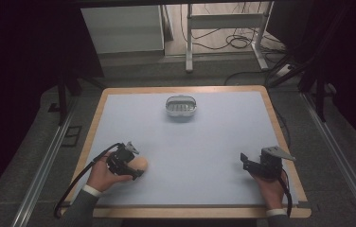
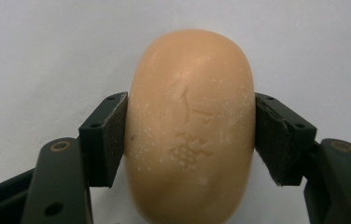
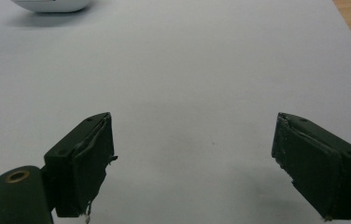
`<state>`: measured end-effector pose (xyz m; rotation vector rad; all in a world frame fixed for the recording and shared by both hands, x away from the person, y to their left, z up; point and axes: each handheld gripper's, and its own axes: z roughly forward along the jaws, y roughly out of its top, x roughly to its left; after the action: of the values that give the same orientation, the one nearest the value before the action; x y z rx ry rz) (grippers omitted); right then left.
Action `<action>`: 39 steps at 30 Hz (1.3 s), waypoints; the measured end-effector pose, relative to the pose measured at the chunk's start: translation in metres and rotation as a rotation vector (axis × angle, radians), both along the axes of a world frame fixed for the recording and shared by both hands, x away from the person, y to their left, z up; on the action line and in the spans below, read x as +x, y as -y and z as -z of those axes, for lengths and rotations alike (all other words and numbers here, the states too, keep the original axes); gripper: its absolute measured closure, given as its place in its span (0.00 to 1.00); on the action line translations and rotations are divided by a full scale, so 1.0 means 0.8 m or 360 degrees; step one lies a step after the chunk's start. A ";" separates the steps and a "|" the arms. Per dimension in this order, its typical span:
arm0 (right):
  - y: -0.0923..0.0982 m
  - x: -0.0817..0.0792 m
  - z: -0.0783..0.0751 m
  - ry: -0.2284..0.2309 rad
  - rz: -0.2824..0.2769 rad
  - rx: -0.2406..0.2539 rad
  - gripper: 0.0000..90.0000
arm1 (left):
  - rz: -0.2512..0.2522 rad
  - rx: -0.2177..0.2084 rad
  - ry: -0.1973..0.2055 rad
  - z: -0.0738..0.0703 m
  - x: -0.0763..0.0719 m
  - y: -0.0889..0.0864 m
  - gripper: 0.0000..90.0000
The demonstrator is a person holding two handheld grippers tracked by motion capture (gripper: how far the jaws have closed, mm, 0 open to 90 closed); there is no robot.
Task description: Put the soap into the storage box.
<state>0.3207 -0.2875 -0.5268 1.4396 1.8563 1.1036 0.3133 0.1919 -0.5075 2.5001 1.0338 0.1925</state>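
My left gripper [image 2: 190, 135] is clamped on the bar of soap [image 2: 190, 126], both pads pressed flat against its long sides (stamped face up), at the near left of the white table mat [image 1: 204, 142]. My right gripper [image 3: 194, 158] rests at the near right with its jaws spread wide and nothing between them. The soap dish [image 1: 181, 106] sits at the far middle of the mat, well apart from both grippers.

On the surface [image 1: 223, 142], the soap dish [image 1: 181, 106] sits at twelve o'clock, well apart from everything else. The soap bar [image 1: 139, 165] lies at eight o'clock between the left claw's [image 1: 136, 166] jaws; the right claw [image 1: 245, 161] rests at four o'clock.
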 end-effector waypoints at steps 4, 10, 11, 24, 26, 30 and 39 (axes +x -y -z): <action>0.000 0.000 0.000 -0.0001 -0.0001 0.0001 0.15 | -0.0007 -0.0010 0.0003 -0.004 0.006 -0.001 0.36; 0.000 0.000 0.000 0.0000 0.0000 0.0000 0.15 | -0.0015 -0.0039 0.0004 -0.009 0.013 -0.001 0.36; 0.000 0.000 0.000 -0.0001 -0.0001 0.0001 0.15 | -0.0013 -0.0041 0.0005 -0.010 0.014 -0.001 0.36; 0.000 0.000 0.000 -0.0007 -0.0002 -0.0003 0.15 | -0.0021 -0.0036 0.0041 -0.024 0.025 0.002 0.36; 0.000 0.000 0.000 -0.0007 -0.0001 -0.0003 0.15 | -0.0028 -0.0033 0.0054 -0.028 0.026 0.003 0.36; 0.000 0.001 0.000 -0.0011 -0.0001 -0.0004 0.15 | -0.0015 -0.0040 0.0066 -0.032 0.030 0.007 0.36; 0.000 0.000 0.000 -0.0006 0.0007 -0.0008 0.15 | -0.0016 -0.0057 0.0072 -0.037 0.041 0.012 0.36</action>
<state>0.3209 -0.2872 -0.5268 1.4431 1.8564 1.0943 0.3461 0.1823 -0.4775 2.4475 1.0233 0.2307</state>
